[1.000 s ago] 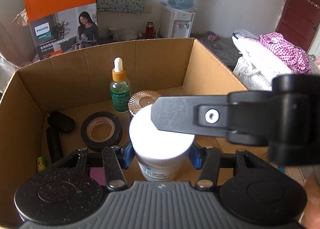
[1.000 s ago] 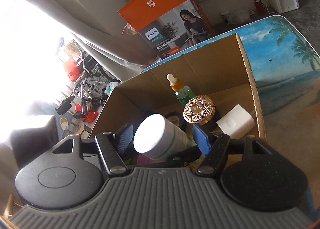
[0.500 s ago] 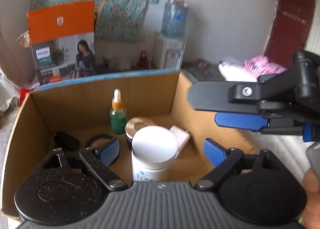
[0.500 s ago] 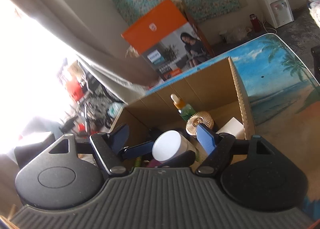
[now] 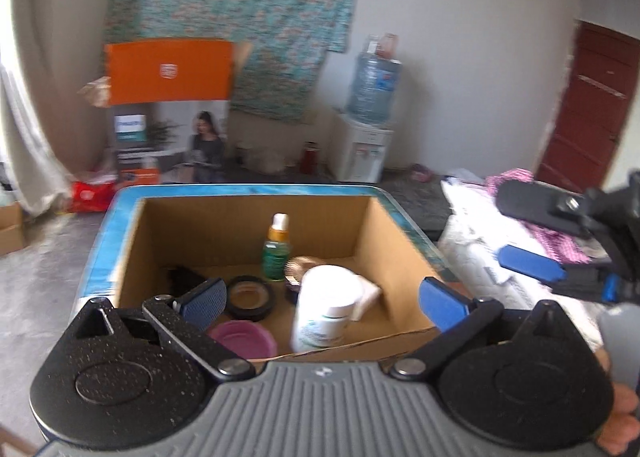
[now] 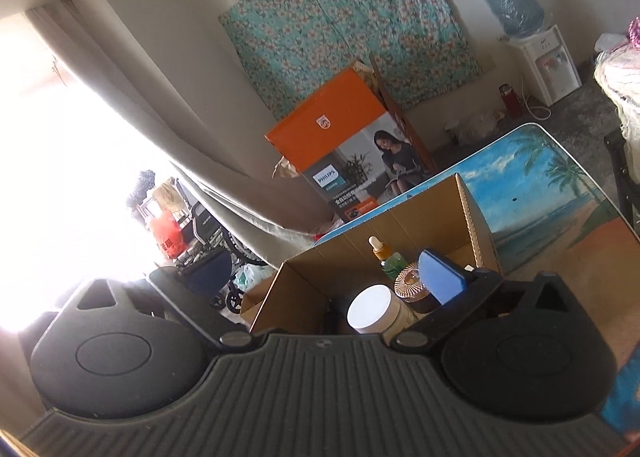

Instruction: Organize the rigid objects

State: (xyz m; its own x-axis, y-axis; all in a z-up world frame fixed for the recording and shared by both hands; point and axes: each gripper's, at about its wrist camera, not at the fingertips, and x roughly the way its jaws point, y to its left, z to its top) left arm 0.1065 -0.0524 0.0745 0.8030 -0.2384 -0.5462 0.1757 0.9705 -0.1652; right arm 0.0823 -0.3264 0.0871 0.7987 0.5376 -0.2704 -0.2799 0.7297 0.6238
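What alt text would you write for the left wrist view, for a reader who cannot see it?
The open left gripper hovers over a cardboard box, holding nothing; its jaws have just been opening. Inside stand a white jar, a green dropper bottle, a tape roll and a pink lid. The right gripper shows at the right edge.

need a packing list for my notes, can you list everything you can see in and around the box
cardboard box: 1, brown, open top, on the beach-print table
white-lidded jar: 1, white, in the box, near front
dropper bottle: 1, green with orange collar, upright toward the back
gold-lidded jar: 1, beside the dropper bottle
tape roll: 1, black, flat on the box floor
pink lid: 1, front left of the box
white block: 1, behind the white-lidded jar
dark item: 1, black, back left, unclear
orange carton: 1, on the floor behind
water dispenser: 1, white, by the wall
left gripper: 1, black, blue pads, open, empty
right gripper: 1, same, open, empty
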